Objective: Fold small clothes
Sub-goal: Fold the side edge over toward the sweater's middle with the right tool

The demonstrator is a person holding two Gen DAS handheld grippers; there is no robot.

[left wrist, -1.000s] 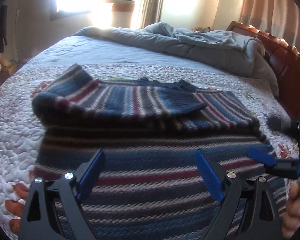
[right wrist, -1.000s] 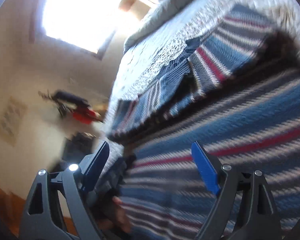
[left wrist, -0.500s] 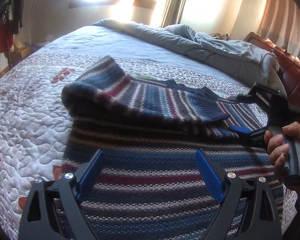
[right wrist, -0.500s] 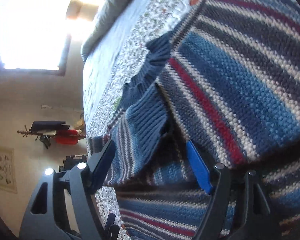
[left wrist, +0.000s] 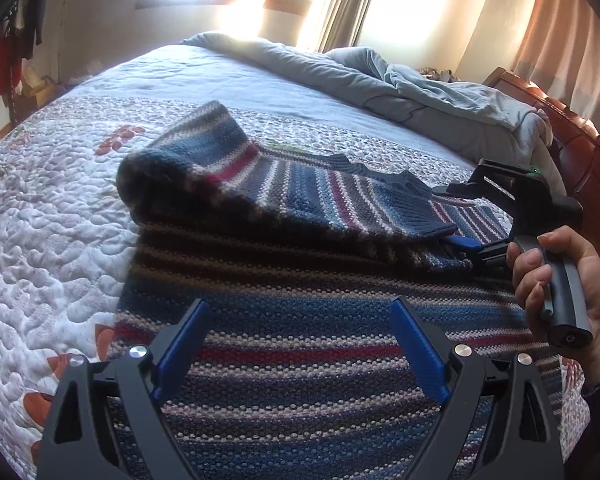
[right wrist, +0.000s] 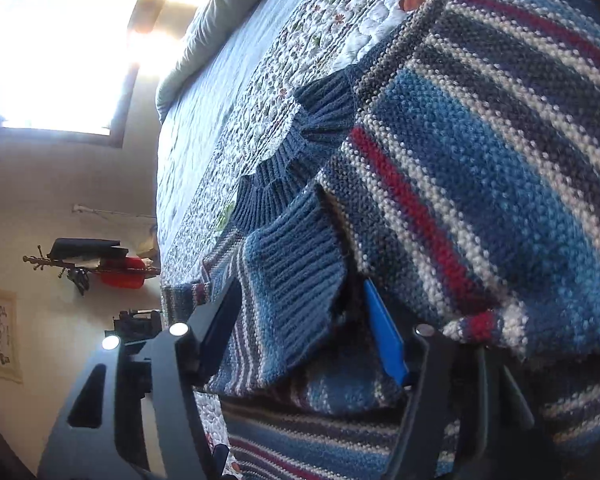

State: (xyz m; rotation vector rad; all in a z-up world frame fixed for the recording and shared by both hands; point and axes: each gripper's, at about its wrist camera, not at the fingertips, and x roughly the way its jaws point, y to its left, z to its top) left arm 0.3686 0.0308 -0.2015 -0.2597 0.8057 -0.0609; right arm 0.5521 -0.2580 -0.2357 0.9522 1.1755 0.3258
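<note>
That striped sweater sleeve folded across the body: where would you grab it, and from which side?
Take the sleeve by its ribbed cuff, coming in from the sweater's open side edge, where the right gripper is. The cuff is the free end and lifts slightly off the body, so one finger can probably slide under it. The jaws have just been closing with the cuff between them; a firm pinch isn't clear yet.

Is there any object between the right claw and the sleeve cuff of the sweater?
Nothing visible. The cuff already sits between the jaws of the right claw, which have just been closing.
</note>
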